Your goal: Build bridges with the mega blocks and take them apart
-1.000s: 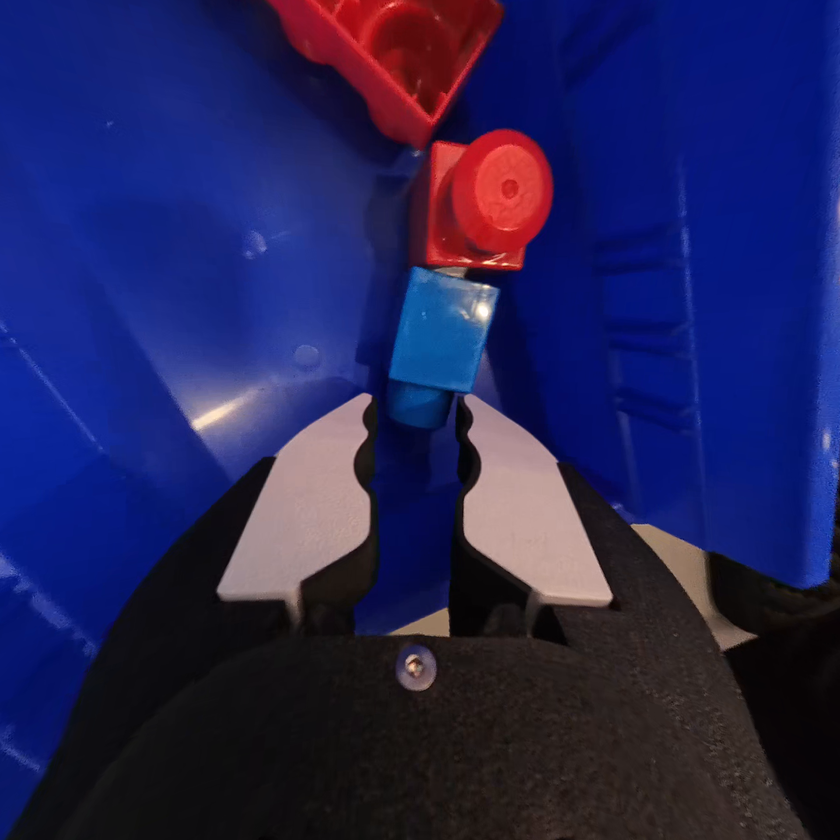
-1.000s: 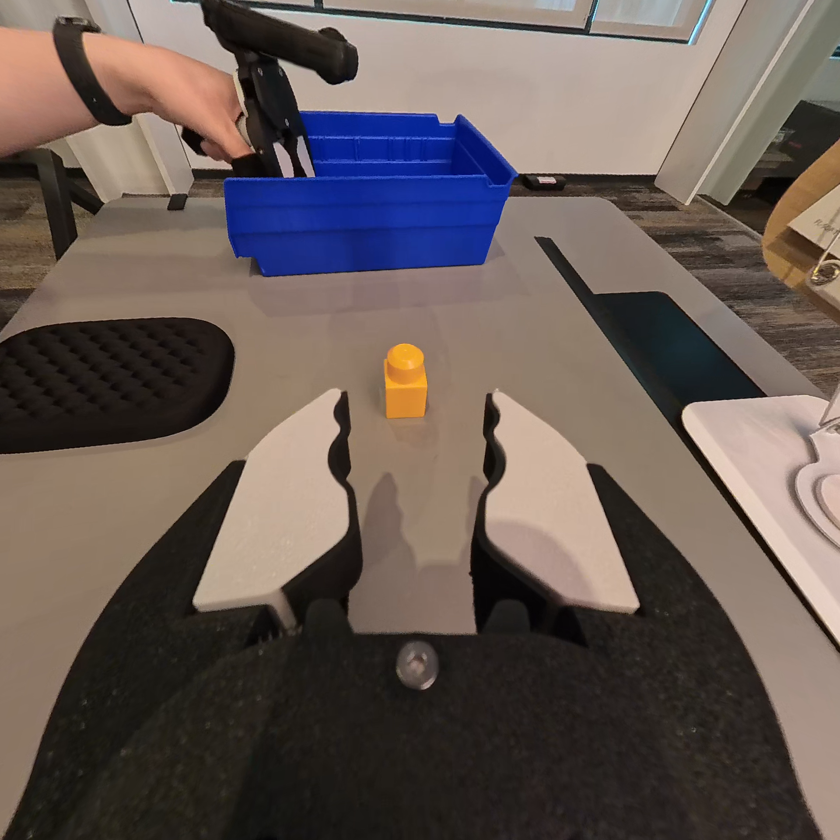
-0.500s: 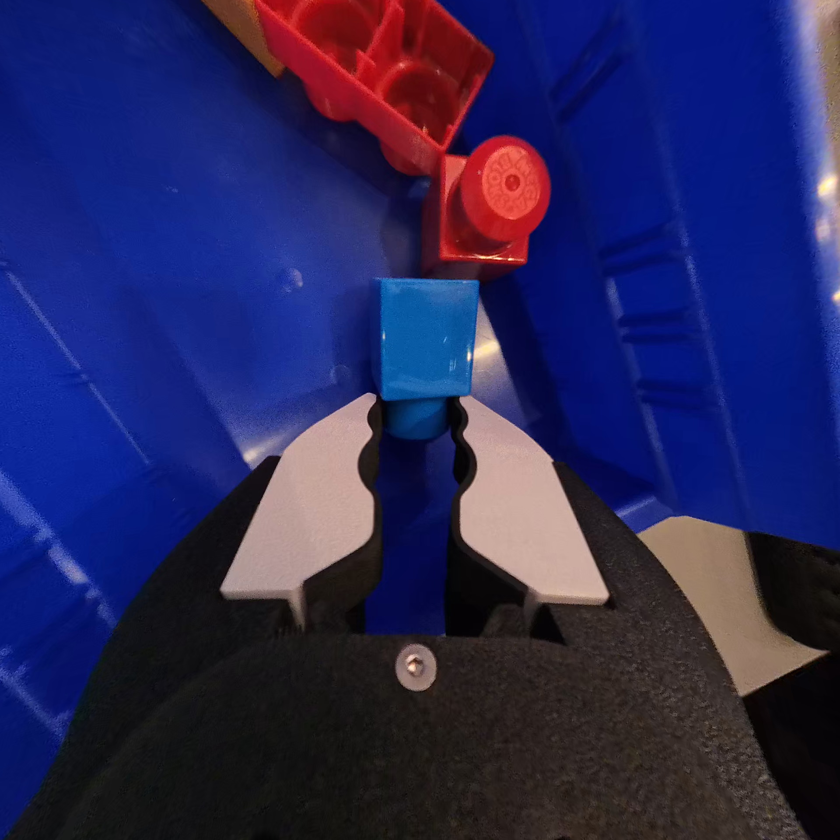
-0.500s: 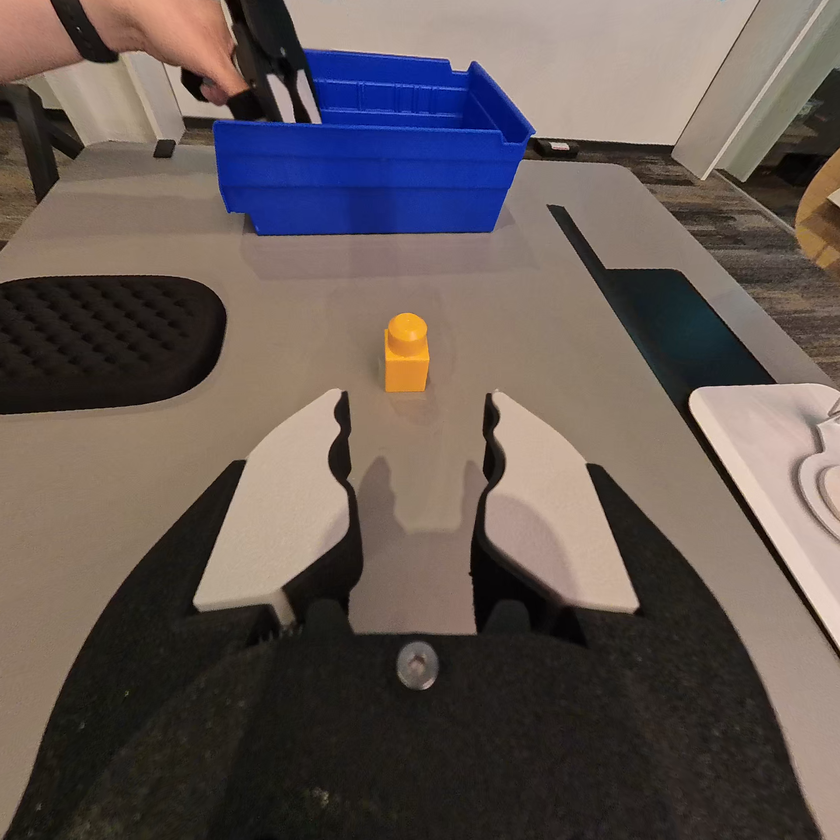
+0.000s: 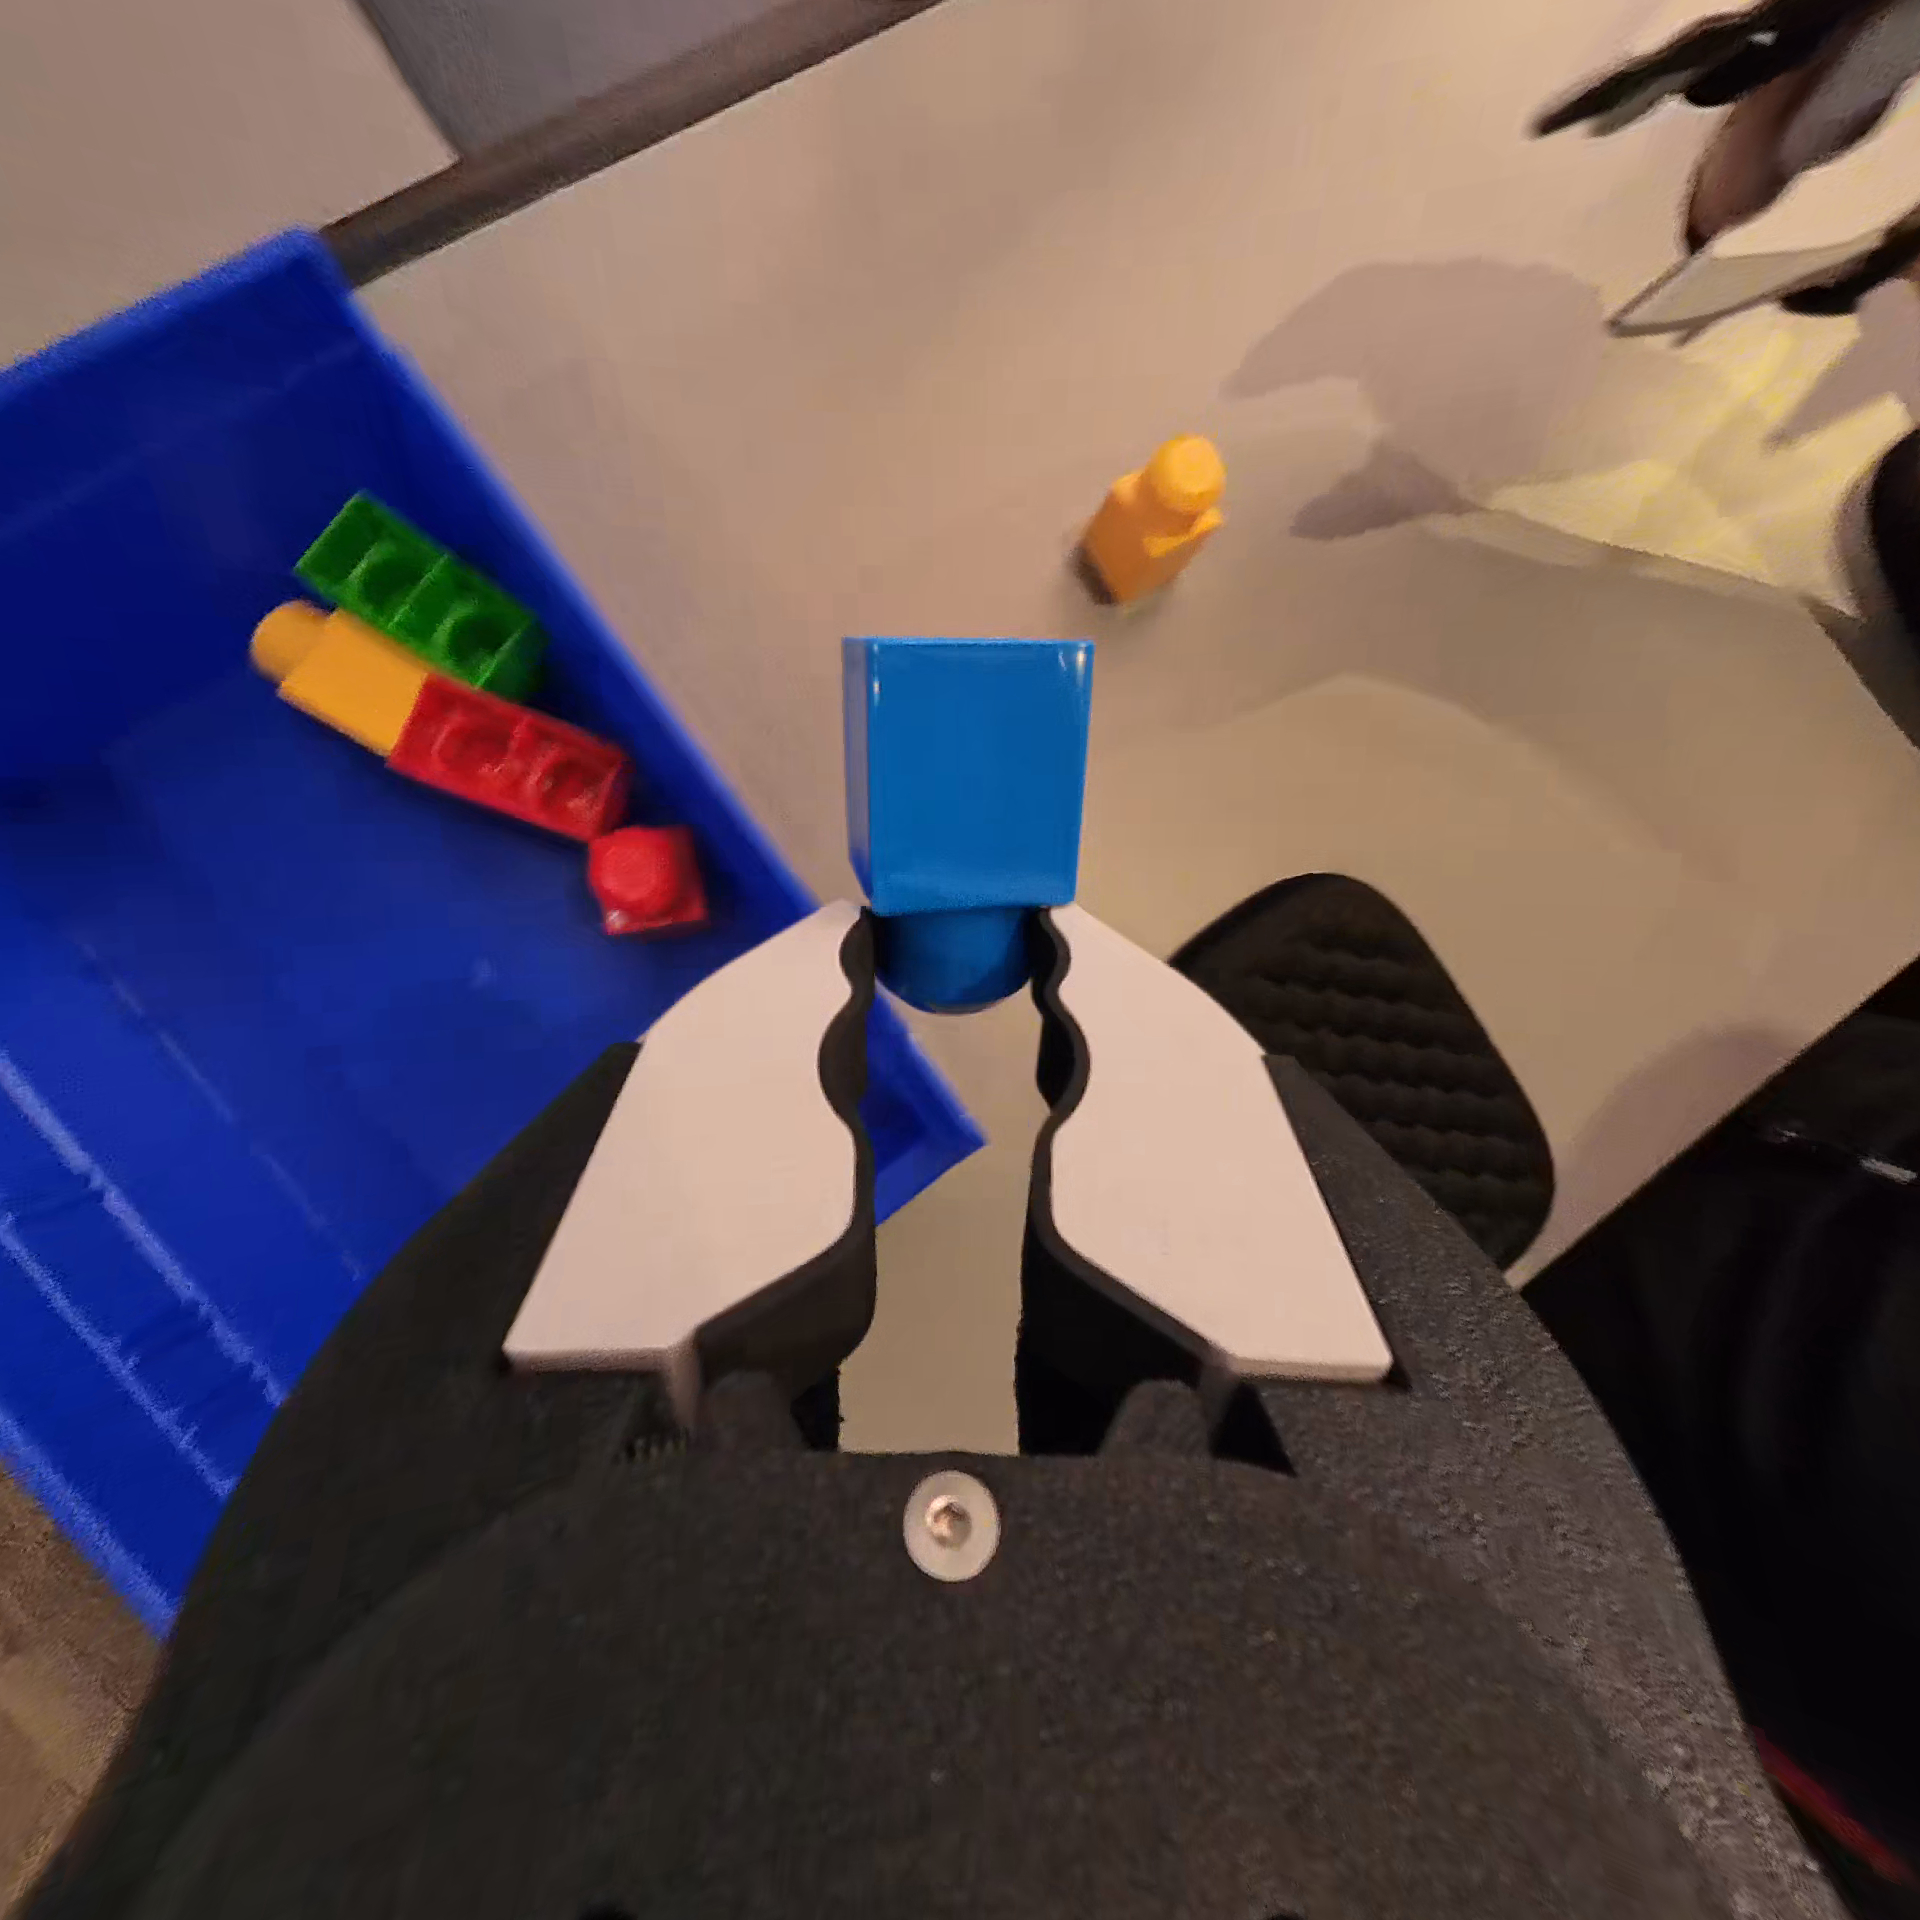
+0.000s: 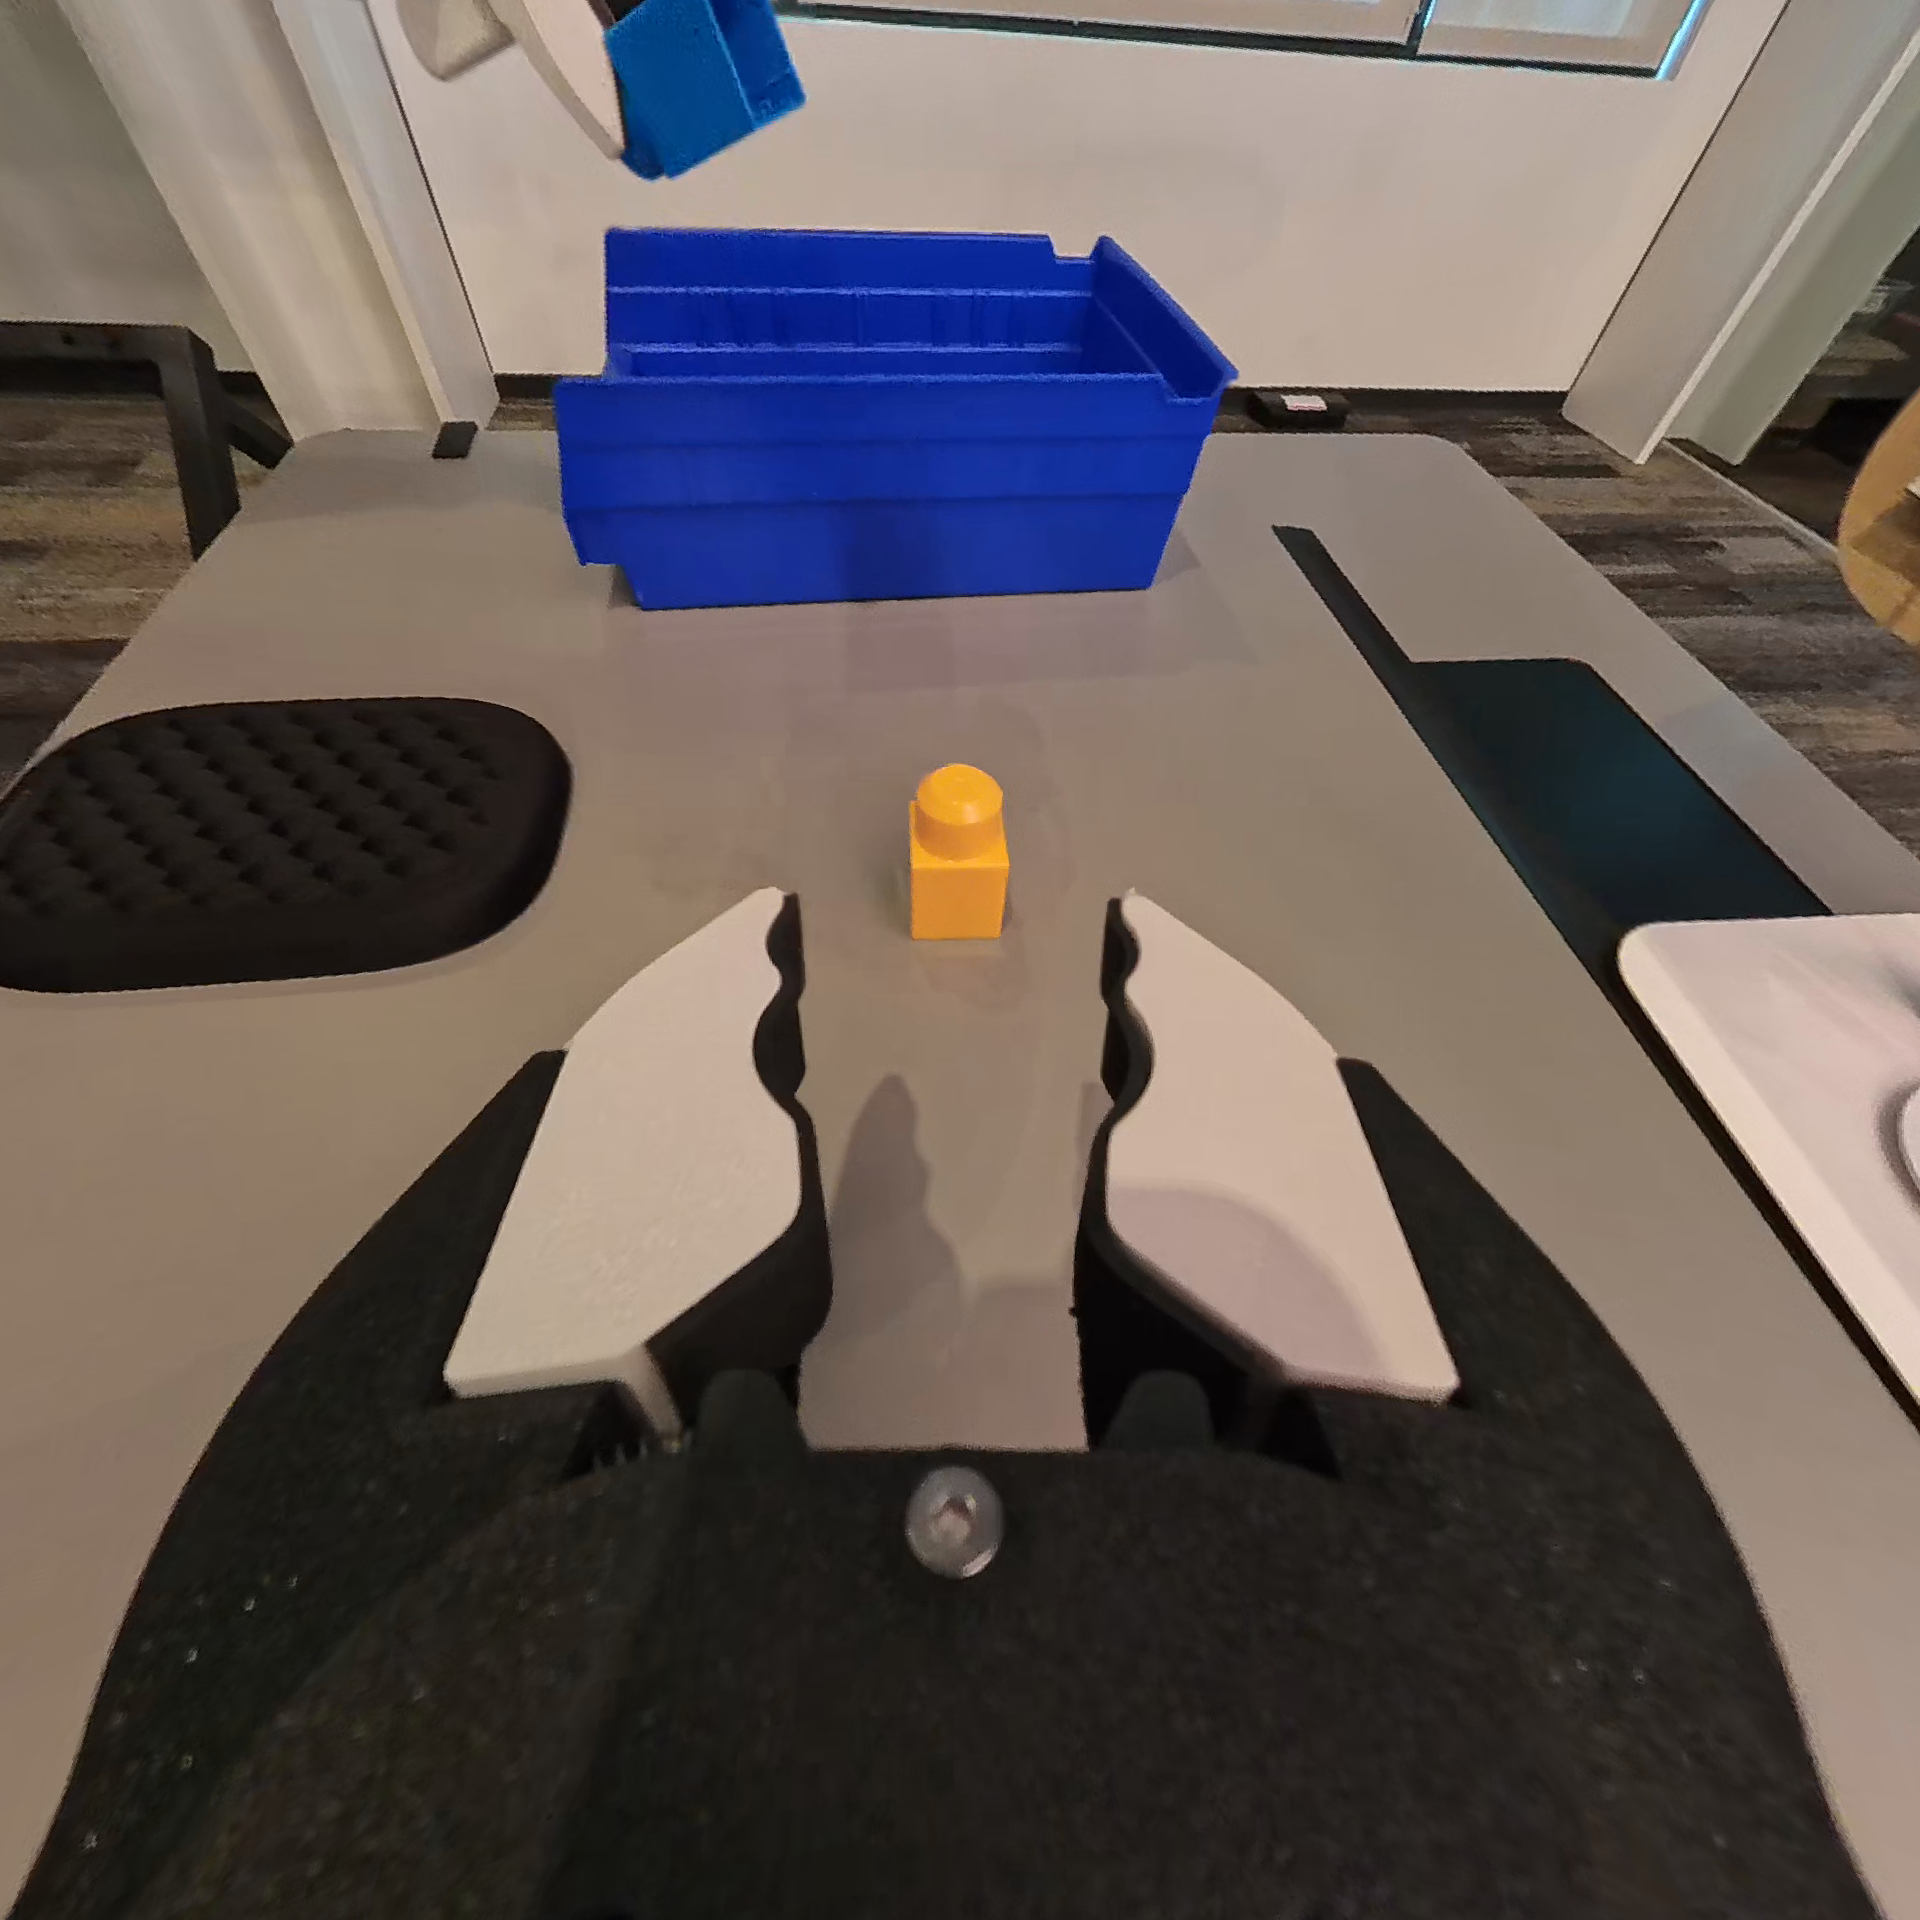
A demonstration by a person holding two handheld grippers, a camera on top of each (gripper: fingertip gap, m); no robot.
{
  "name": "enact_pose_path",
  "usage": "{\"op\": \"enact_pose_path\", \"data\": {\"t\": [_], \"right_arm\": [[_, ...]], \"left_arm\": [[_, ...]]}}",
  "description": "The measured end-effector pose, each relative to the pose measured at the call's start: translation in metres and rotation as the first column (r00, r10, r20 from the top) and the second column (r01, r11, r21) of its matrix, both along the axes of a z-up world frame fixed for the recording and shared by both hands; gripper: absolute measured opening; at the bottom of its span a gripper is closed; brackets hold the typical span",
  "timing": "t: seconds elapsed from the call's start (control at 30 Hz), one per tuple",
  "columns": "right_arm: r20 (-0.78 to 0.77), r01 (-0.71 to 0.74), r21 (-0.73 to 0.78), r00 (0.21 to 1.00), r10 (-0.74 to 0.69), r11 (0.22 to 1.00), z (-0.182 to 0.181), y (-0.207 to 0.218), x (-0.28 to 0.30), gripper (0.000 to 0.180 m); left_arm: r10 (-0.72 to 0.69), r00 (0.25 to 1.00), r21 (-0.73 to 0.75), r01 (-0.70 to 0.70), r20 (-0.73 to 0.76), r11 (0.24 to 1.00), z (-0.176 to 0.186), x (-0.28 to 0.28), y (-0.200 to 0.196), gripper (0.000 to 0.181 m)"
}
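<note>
My left gripper [image 5: 951, 925] is shut on the stud of a small blue block [image 5: 966, 769] and holds it in the air above the near corner of the blue bin [image 5: 208, 1039]. The same block [image 6: 701, 78] shows high above the bin [image 6: 883, 488] in the right wrist view. In the bin lie a green block [image 5: 421, 592], an orange block [image 5: 332, 670], a red two-stud block [image 5: 509, 769] and a small red block [image 5: 646, 881]. A small orange block [image 6: 956, 857] stands upright on the grey table [image 6: 312, 1091]. My right gripper [image 6: 951, 909] is open and empty, just short of it.
A black dimpled pad [image 6: 260, 831] lies on the table's left side. A white board [image 6: 1787, 1060] sits at the right edge, with a dark slot [image 6: 1579, 769] behind it. In the left wrist view the right gripper [image 5: 1766, 249] shows blurred at top right. Some 30 cm of space lies between my two pairs of fingers.
My left gripper closed on the blue block's stud inside the bin and lifted it up out of the bin. The right gripper stayed open near the orange block.
</note>
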State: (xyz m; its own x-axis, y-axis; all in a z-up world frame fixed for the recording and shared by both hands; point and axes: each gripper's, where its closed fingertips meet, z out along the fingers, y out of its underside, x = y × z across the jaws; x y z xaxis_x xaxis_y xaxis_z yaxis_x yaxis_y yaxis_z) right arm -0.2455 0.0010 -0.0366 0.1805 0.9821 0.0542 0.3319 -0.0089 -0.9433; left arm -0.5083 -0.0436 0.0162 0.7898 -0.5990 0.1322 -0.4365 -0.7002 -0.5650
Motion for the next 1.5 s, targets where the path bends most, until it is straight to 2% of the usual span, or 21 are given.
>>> {"op": "enact_pose_path", "data": {"t": [0.13,0.23,0.4,0.53,0.67,0.8,0.9,0.97,1.03,1.1,1.17,1.23,1.27,1.33,1.4,1.5], "right_arm": [[-0.015,-0.056,0.056,0.998,0.056,0.997,0.015,-0.018,-0.015,0.054],[-0.026,-0.108,0.243,0.993,0.117,0.964,0.038,-0.044,-0.032,0.056],[0.088,-0.116,0.586,0.993,0.079,0.802,0.049,-0.069,-0.050,0.052],[0.181,-0.129,0.750,0.983,-0.014,0.649,0.034,-0.066,-0.054,0.048],[0.254,-0.169,0.812,0.964,-0.077,0.559,0.019,-0.062,-0.057,0.048],[0.319,-0.221,0.828,0.942,-0.109,0.515,0.008,-0.060,-0.060,0.047],[0.332,-0.226,0.864,0.928,-0.172,0.450,0.007,-0.057,-0.062,0.040],[0.340,-0.225,0.872,0.918,-0.207,0.435,0.007,-0.053,-0.060,0.039],[0.315,-0.192,0.873,0.924,-0.217,0.449,0.010,-0.048,-0.057,0.039],[0.285,-0.149,0.835,0.940,-0.185,0.530,0.008,-0.043,-0.053,0.038],[0.254,-0.103,0.693,0.961,-0.108,0.714,-0.008,-0.035,-0.050,0.038],[0.208,-0.081,0.378,0.978,0.000,0.922,-0.036,-0.030,-0.052,0.038],[0.167,-0.059,0.208,0.986,0.024,0.976,-0.048,-0.026,-0.054,0.038],[0.147,-0.049,-0.026,0.988,0.052,0.998,-0.071,-0.019,-0.056,0.038],[0.142,-0.029,-0.109,0.989,0.045,0.994,-0.080,-0.011,-0.057,0.038],[0.095,-0.019,-0.132,0.995,0.032,0.991,-0.074,-0.004,-0.056,0.038]], "left_arm": [[-0.108,0.994,-0.055,0.110,0.034,0.992,0.004,0.055,-0.012,0.029],[-0.160,0.975,-0.185,0.187,0.153,0.965,-0.006,0.100,-0.023,0.029],[-0.174,0.954,-0.379,0.260,0.245,0.888,-0.037,0.153,-0.031,0.029],[-0.187,0.950,-0.440,0.283,0.248,0.852,-0.053,0.176,-0.029,0.029],[-0.204,0.946,-0.474,0.304,0.251,0.826,-0.055,0.191,-0.031,0.029],[-0.210,0.944,-0.515,0.317,0.256,0.797,-0.057,0.201,-0.036,0.029],[-0.221,0.944,-0.516,0.321,0.246,0.794,-0.058,0.204,-0.037,0.029],[-0.218,0.942,-0.493,0.321,0.256,0.809,-0.058,0.205,-0.033,0.029],[-0.167,0.924,-0.466,0.322,0.344,0.824,-0.050,0.209,-0.028,0.034],[-0.113,0.886,-0.423,0.322,0.450,0.847,-0.036,0.210,-0.019,0.032],[-0.101,0.848,-0.311,0.298,0.520,0.902,-0.020,0.202,-0.005,0.030],[-0.110,0.827,-0.185,0.250,0.551,0.950,-0.006,0.188,0.008,0.030],[-0.124,0.819,-0.126,0.231,0.560,0.965,0.001,0.181,0.011,0.029],[-0.149,0.826,-0.031,0.198,0.544,0.980,0.010,0.167,0.014,0.027],[-0.170,0.855,0.038,0.174,0.489,0.984,0.012,0.155,0.011,0.027],[-0.197,0.895,0.098,0.172,0.399,0.980,0.011,0.145,0.001,0.026]]}}
